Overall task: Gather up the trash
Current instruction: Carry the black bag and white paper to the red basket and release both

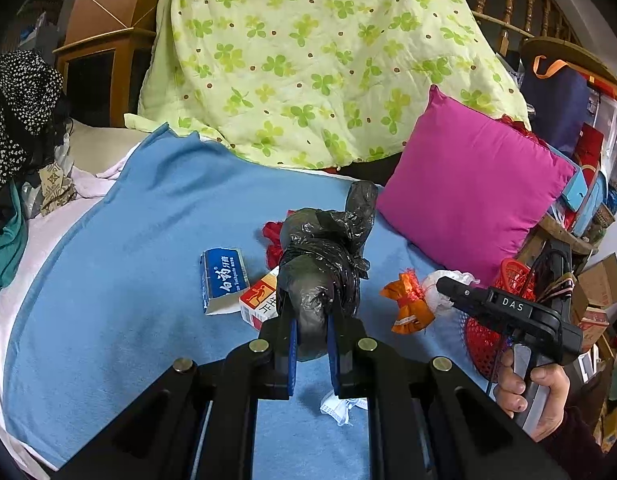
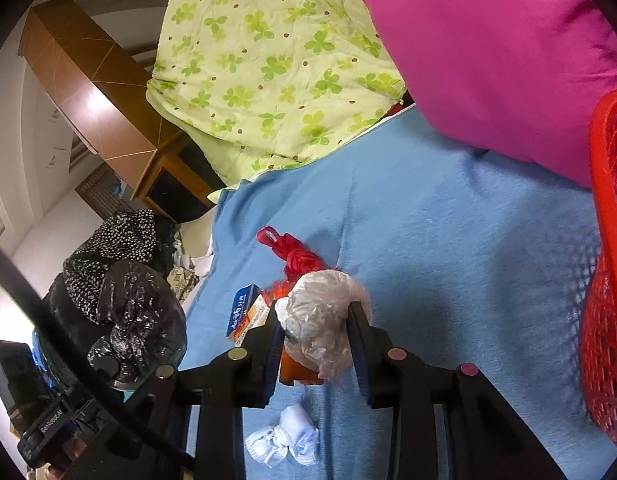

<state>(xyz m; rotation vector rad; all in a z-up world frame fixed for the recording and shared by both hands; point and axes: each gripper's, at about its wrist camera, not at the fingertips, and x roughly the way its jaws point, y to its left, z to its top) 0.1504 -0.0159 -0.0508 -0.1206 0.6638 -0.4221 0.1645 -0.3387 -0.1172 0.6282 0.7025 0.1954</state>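
A person works over a bed spread with a blue blanket [image 1: 148,216], a two-finger gripper in each hand. The left gripper [image 1: 311,320], angled down toward the bedding, is clamped tight on a crumpled black plastic bag [image 1: 320,264], which bulges up and forward from between its blue-padded fingers [image 1: 292,344]. The right gripper [image 2: 318,328], also tilted downward, has a wad of clear plastic [image 2: 322,312] between its jaws, the pads pressing its sides. In the left wrist view, the person's right hand [image 1: 532,392] wraps the right tool's handle at the bed's edge, a dark sleeve behind it. More litter lies on the blanket: a blue toothpaste box [image 1: 224,280], a red-and-white carton [image 1: 260,300], an orange wrapper [image 1: 408,304], a red scrap [image 2: 296,256] and a white crumpled piece [image 2: 284,436]. A red mesh basket [image 2: 608,272] stands at the right, beside a magenta pillow [image 1: 468,184] and a clover-print quilt [image 1: 308,60].
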